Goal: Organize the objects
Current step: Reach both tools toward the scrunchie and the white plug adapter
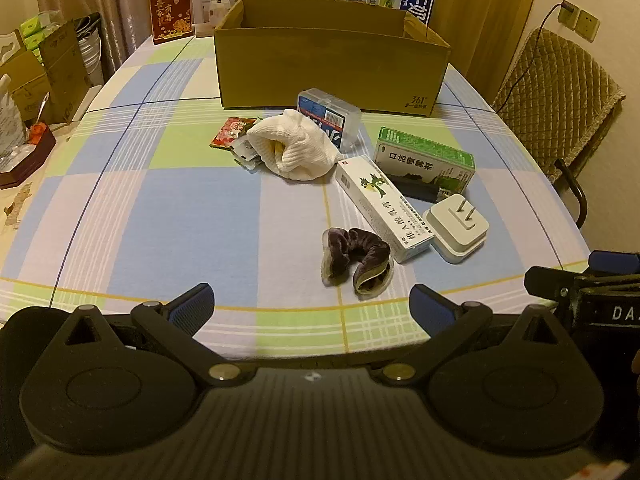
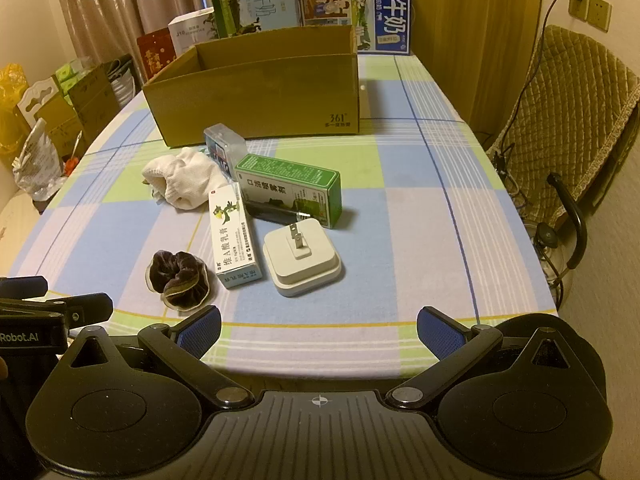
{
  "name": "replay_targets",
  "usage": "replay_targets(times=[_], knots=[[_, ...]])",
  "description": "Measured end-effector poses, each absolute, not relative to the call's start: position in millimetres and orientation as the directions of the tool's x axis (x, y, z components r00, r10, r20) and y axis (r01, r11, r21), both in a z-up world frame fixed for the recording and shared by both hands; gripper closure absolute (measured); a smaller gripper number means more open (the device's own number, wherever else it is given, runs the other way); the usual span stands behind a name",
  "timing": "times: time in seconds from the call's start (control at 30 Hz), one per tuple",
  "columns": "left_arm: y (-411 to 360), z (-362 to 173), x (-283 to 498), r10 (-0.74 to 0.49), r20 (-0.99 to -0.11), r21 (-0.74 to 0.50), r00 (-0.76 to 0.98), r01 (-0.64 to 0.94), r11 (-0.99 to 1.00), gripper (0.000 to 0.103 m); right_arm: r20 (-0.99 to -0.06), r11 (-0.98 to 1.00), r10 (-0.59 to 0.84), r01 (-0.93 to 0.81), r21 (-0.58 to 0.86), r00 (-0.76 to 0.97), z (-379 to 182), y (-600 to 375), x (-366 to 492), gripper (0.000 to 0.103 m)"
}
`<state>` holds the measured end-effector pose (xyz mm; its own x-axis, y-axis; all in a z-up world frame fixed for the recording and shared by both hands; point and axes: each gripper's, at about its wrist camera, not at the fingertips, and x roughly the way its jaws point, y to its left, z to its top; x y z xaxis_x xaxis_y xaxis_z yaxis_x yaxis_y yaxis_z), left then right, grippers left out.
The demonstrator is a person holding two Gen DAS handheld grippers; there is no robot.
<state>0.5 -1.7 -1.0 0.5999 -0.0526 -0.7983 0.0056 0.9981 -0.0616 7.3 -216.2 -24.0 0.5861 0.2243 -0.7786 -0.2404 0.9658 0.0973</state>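
Note:
An open cardboard box [image 1: 328, 68] [image 2: 256, 92] stands at the far middle of the table. In front of it lie a clear plastic case [image 1: 330, 114] [image 2: 224, 146], a white knitted cloth [image 1: 292, 148] [image 2: 184, 178], a red snack packet [image 1: 232, 130], a green medicine box [image 1: 426, 160] [image 2: 290, 188], a long white ointment box [image 1: 382, 206] [image 2: 232, 232], a white plug adapter [image 1: 456, 228] [image 2: 302, 262] and a dark velvet scrunchie [image 1: 356, 258] [image 2: 180, 272]. My left gripper [image 1: 312, 308] hangs open near the front edge, just short of the scrunchie. My right gripper [image 2: 320, 332] is open too, below the adapter.
Milk cartons [image 2: 356, 12] and gift boxes [image 1: 170, 10] line the table's far end. A padded chair [image 2: 568, 120] stands at the right, with a cable running to a wall socket [image 2: 580, 0]. Cardboard boxes and bags [image 1: 48, 68] crowd the left side.

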Motion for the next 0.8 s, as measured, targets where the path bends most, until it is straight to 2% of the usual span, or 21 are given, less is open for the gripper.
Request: replay_targets(times=[0.8], knots=[[-2.8,-3.6,3.2,-0.07,-0.804,-0.075,0.591,0.016,0.997,0.001,-0.786,0.966,0.224,-0.239,0.099,0.576,-32.3,-216.3,8.7,0.002]])
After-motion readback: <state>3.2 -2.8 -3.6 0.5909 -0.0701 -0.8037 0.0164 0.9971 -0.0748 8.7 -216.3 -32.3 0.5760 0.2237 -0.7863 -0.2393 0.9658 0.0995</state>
